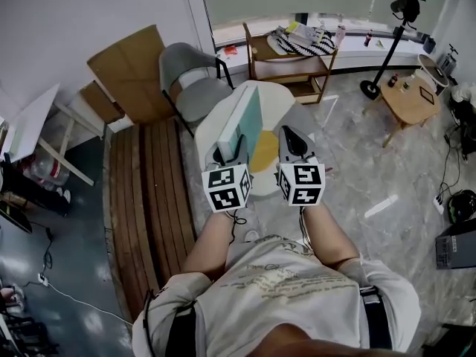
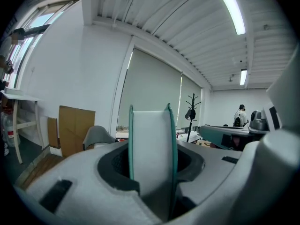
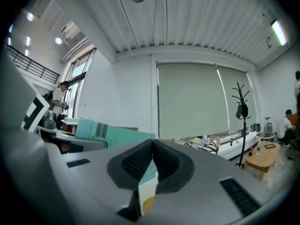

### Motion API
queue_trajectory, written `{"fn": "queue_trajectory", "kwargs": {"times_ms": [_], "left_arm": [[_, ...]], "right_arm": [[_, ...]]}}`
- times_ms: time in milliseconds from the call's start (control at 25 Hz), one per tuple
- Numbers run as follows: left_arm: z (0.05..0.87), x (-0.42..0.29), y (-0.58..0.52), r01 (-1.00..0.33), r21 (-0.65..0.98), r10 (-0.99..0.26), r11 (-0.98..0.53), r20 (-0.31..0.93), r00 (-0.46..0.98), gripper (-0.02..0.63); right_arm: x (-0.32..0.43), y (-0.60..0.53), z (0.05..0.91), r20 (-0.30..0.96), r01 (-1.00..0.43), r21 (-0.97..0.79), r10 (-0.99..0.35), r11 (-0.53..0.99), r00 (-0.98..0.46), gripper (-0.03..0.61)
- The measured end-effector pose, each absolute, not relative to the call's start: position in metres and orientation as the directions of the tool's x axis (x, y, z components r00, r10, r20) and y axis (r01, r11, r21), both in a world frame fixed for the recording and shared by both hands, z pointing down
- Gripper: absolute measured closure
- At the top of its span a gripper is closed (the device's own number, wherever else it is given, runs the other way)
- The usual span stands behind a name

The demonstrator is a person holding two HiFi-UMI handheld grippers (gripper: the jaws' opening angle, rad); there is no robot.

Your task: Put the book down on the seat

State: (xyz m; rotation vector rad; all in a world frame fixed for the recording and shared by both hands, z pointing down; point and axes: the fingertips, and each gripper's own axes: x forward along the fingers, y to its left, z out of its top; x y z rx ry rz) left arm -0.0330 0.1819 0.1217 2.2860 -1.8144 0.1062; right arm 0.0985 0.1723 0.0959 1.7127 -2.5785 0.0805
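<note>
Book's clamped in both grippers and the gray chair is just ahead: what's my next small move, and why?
Probably carry the book a little forward and left toward the gray chair's seat, keeping both grips. The left gripper clamps its page block, the right gripper one cover, and it looks short of the seat.

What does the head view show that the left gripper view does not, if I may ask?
Only the head view: the person's own shirt and forearms, the marker cubes, the pale stone floor. Only the left gripper view: the ceiling lights and a distant standing person. Both: the book clamped in the left gripper, the grey chair, the cardboard, the coat stand.
</note>
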Motion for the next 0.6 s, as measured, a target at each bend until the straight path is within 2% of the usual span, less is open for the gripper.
{"fn": "queue_trajectory", "kwargs": {"times_ms": [320,600], "left_arm": [[0.134,-0.069,0.133,-0.963,0.147,-0.943,-0.228,0.214,0.256,0.445],[0.143,-0.072,0.116,-0.962,0.13,-0.931,-0.242,0.248,0.268,0.445]], "right_arm": [[0.082,0.131,0.103,0.088,-0.945,-0.012,-0.941,0.326,-0.326,0.551],[0.091,0.109,0.113,0.108,-0.955,-0.062,-0.95,0.289,-0.295,0.551]]}}
